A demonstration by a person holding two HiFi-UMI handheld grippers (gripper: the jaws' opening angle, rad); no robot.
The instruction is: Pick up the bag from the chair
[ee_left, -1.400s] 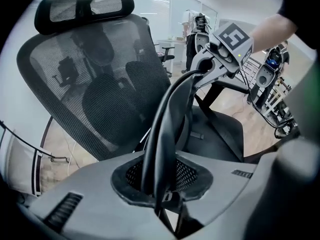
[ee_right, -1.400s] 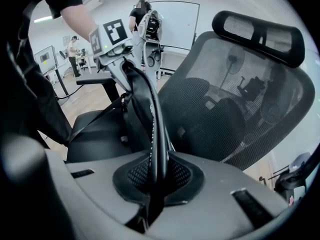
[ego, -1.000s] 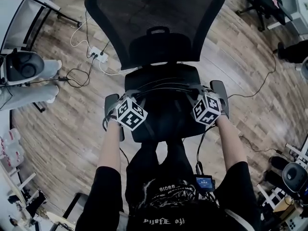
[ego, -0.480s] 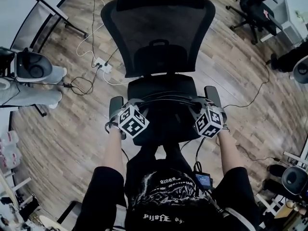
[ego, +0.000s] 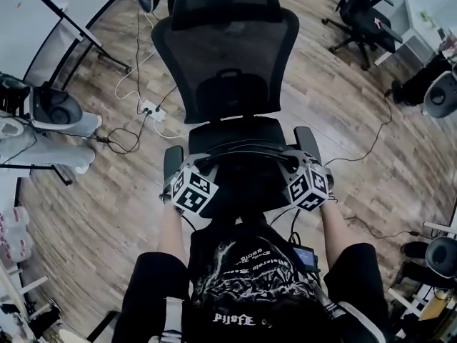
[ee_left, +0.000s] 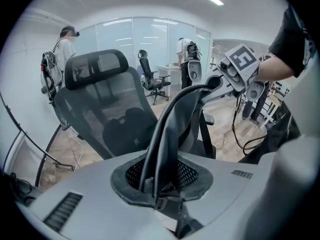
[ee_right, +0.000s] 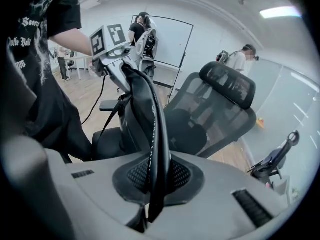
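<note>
A black bag [ego: 246, 181] hangs stretched between my two grippers, over the front of the black mesh office chair's seat [ego: 235, 131]. My left gripper [ego: 196, 171] is shut on the bag's black strap [ee_left: 170, 129] at the left end. My right gripper [ego: 294, 166] is shut on the same strap [ee_right: 150, 119] at the right end. In the left gripper view the strap runs from my jaws [ee_left: 160, 184] up to the right gripper's marker cube [ee_left: 240, 66]. The right gripper view shows it rising from the jaws [ee_right: 152, 184] to the left gripper's cube [ee_right: 112, 41]. The chair's backrest [ego: 228, 56] stands behind the bag.
A power strip with cables [ego: 150, 109] lies on the wood floor left of the chair. A grey machine base [ego: 53, 109] stands at far left. Another office chair [ego: 364, 13] is at back right, and a cable [ego: 371, 141] crosses the floor there. People stand in the background [ee_right: 142, 31].
Both grippers, still shut on the strap, have drawn back a little toward the person with the bag. The head view has tilted up, so the chair's headrest now shows.
</note>
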